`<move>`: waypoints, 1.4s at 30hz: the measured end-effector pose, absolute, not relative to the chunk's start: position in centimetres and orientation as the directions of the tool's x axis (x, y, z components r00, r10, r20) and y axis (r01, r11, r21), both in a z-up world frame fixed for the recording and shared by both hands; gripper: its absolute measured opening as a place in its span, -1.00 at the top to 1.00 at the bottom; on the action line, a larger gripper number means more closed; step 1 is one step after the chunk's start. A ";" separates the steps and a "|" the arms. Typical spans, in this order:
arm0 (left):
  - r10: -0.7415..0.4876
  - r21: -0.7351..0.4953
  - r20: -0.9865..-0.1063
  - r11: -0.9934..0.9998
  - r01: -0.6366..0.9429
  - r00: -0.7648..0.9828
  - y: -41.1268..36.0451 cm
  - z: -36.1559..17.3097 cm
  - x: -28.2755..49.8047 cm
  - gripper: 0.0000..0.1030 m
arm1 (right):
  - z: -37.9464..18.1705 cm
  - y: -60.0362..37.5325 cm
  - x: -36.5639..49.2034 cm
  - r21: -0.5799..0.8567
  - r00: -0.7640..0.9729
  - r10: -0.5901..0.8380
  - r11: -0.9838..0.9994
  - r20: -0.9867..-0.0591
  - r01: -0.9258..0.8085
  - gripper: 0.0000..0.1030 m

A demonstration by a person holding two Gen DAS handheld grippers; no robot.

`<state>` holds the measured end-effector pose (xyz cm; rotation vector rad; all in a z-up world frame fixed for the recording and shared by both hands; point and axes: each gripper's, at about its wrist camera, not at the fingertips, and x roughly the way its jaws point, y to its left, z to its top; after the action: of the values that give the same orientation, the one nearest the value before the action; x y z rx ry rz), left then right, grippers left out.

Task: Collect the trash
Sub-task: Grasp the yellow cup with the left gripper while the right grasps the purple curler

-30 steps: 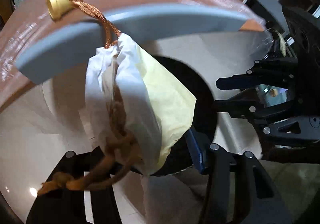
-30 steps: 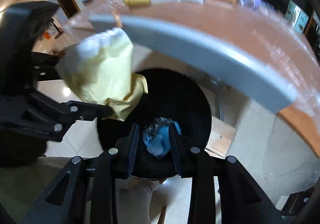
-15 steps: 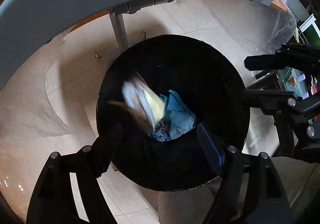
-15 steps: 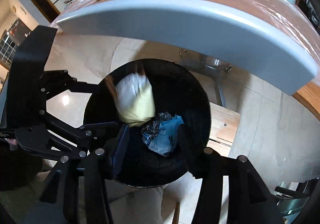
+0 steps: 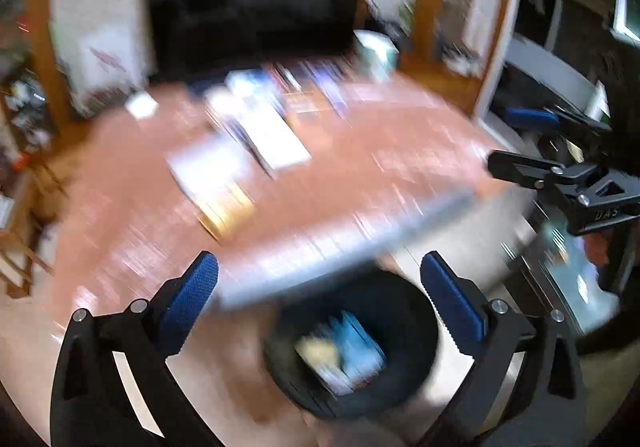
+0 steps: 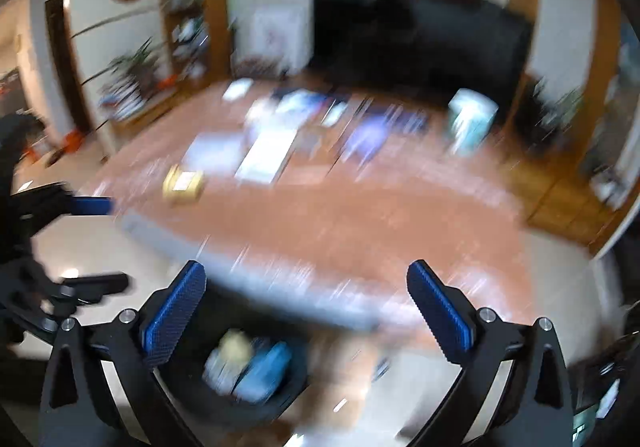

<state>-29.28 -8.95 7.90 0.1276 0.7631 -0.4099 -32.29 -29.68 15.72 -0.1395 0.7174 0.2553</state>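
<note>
Both views are blurred by motion. The black bin point(image 5: 418, 311) stands on the floor below the table edge. Inside it lie a white-and-yellow paper bundle point(image 5: 316, 347) and a blue wrapper point(image 5: 360, 353). My left gripper point(image 5: 316, 263) hangs above and in front of the bin, its jaws opening wide with nothing between them. The right wrist view shows the same bin point(image 6: 298, 383), bundle point(image 6: 232, 343) and blue wrapper point(image 6: 266, 371) low in the frame. My right gripper point(image 6: 306, 271) is also opening wide and holds nothing. Each gripper shows at the other view's edge.
A brown table point(image 5: 360, 175) with a grey front edge fills the middle. On it lie a white box point(image 5: 276, 139), a yellow item point(image 6: 184, 187), a teal box point(image 6: 472, 119) and several small things. A dark screen point(image 5: 252, 7) stands behind. Pale floor tiles surround the bin.
The paper bundle left my left gripper and the blue wrapper left my right one; both now lie in the bin. Both grippers opened wide, rose and tilted up toward the table.
</note>
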 end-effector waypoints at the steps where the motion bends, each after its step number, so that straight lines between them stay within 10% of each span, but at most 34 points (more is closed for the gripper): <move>1: -0.291 -0.032 -0.687 0.928 0.372 0.666 -8.2 8.8 -28.2 -0.97 | 16.3 -29.9 -31.6 -0.028 0.735 0.188 0.962 -0.652 -0.271 -0.93; 16: -0.193 -0.010 -0.817 0.947 0.320 0.543 -6.5 4.2 -19.6 -0.92 | 11.0 -31.8 -12.1 0.106 0.563 0.082 0.994 -0.823 0.011 -0.65; 29: -0.237 -0.022 -0.870 0.894 0.448 0.432 -7.6 1.4 -17.3 0.08 | 7.6 -30.0 -5.9 0.122 0.503 0.076 0.991 -0.861 0.059 -0.35; 42: -0.270 -0.039 -0.871 0.871 0.489 0.411 -7.6 1.4 -17.2 0.11 | 7.1 -31.5 -4.0 0.221 0.485 0.128 0.965 -0.865 0.139 -0.21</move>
<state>-17.22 -7.58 1.43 0.2360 1.0435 -0.4835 -3.98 -31.54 7.12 0.2765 1.0678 -0.0066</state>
